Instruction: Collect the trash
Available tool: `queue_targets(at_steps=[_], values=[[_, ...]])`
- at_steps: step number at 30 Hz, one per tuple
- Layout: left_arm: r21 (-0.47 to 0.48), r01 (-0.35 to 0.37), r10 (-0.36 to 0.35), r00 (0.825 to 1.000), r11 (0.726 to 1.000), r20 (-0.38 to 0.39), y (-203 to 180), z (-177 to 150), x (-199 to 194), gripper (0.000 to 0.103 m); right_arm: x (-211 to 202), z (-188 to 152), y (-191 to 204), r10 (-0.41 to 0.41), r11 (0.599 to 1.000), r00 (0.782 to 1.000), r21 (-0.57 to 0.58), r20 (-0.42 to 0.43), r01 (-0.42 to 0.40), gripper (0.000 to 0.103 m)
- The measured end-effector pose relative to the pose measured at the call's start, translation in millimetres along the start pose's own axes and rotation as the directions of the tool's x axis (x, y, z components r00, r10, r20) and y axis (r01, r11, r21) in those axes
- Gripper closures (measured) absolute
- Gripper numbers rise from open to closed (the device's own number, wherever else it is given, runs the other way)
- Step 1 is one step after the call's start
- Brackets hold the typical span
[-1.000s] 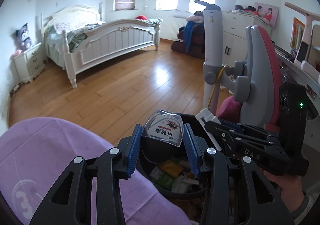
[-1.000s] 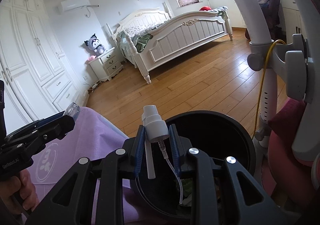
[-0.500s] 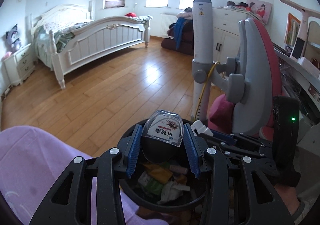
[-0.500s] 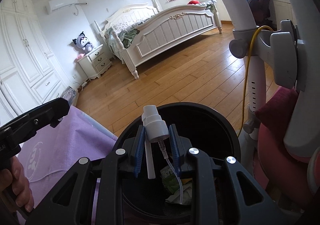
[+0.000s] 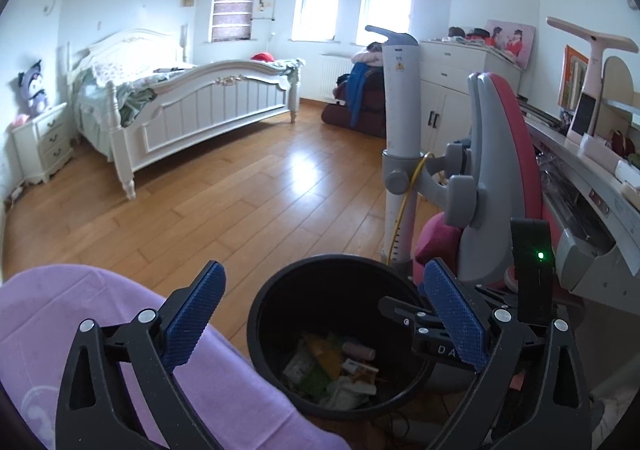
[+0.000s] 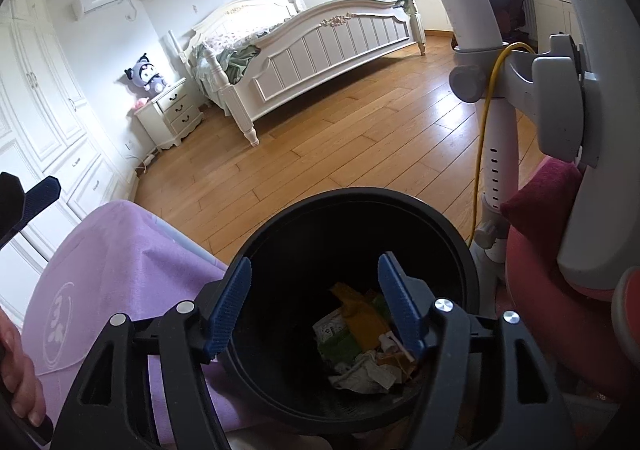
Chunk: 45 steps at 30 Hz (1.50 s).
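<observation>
A round black trash bin (image 5: 276, 290) (image 6: 460, 246) stands on the wooden floor just below both grippers. Inside lies a heap of trash (image 5: 334, 370) (image 6: 364, 342): yellow and green wrappers, crumpled white paper, small white pieces. My left gripper (image 5: 324, 310) hangs over the bin, its jaws opening wide with nothing between the blue pads. My right gripper (image 6: 316, 300) is also above the bin's mouth, its jaws opening and empty. In the left wrist view the right gripper's black body (image 5: 440, 334) shows at the bin's right rim.
A purple cloth (image 5: 80, 310) (image 6: 120, 262) lies at the bin's left. A grey and pink chair (image 5: 500, 177) with a white post (image 5: 400, 137) stands right of it. A desk (image 5: 592, 185) is far right, a white bed (image 5: 192, 105) across the floor.
Both grippers have opened. The small clear packet left the left jaws and the white spray nozzle with its tube left the right jaws; both are gone from between the pads.
</observation>
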State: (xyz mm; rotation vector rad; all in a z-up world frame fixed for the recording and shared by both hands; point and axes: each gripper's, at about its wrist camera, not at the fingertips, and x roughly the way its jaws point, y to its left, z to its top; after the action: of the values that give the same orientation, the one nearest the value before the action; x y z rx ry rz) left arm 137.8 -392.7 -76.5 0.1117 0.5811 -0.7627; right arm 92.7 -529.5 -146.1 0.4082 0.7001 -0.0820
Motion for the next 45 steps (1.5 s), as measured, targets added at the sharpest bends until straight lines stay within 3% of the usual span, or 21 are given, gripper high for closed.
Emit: queue_targets(at_steps=[6,10,12,15,21,23,26,32,39,45], values=[[-0.099,-0.081,0.084,0.996,0.992,0.025,49.0,-20.6,-53.4,0.005,-6.3,-4.6,61.3,0.077,0.995,0.997,-0.061,-0.002,-0.077,0.020],[-0.164,-0.237,0.243,0.970,0.958,0.016,93.7,-48.0,-101.6,0.005,-9.4,-7.9,116.4,0.147,0.981,0.989,-0.125,-0.018,-0.148,0.020],[-0.205,-0.319,0.328,0.945,0.925,0.010,120.1,-62.7,-128.8,0.005,-11.6,-11.8,146.2,0.173,0.972,0.985,-0.156,-0.018,-0.173,0.010],[-0.262,-0.436,0.451,0.893,0.861,-0.006,157.0,-83.5,-169.7,0.005,-16.3,-22.6,191.4,0.212,0.958,0.977,-0.198,-0.007,-0.209,0.008],[-0.342,-0.615,0.651,0.759,0.710,-0.014,202.0,-124.3,-236.8,0.005,-25.1,-58.0,269.1,0.182,0.939,0.981,-0.309,0.065,-0.154,0.005],[-0.357,-0.641,0.683,0.731,0.680,-0.011,208.9,-133.4,-251.9,0.005,-27.0,-67.5,284.1,0.181,0.935,0.980,-0.324,0.081,-0.145,0.005],[-0.359,-0.661,0.709,0.705,0.659,0.003,215.7,-141.7,-266.7,0.005,-29.8,-77.8,301.2,0.189,0.931,0.977,-0.336,0.102,-0.146,0.005],[-0.401,-0.675,0.729,0.684,0.620,-0.024,228.1,-153.3,-276.3,0.005,-45.6,-98.8,315.0,0.146,0.922,0.961,-0.385,0.236,-0.046,0.005],[-0.390,-0.649,0.708,0.706,0.653,0.011,222.6,-151.1,-274.6,0.005,-45.0,-95.8,316.5,0.115,0.929,0.958,-0.370,0.264,-0.010,0.005],[-0.350,-0.666,0.716,0.698,0.659,0.018,210.9,-149.3,-268.0,0.005,-38.9,-95.4,321.7,0.110,0.925,0.965,-0.380,0.239,-0.012,0.005]])
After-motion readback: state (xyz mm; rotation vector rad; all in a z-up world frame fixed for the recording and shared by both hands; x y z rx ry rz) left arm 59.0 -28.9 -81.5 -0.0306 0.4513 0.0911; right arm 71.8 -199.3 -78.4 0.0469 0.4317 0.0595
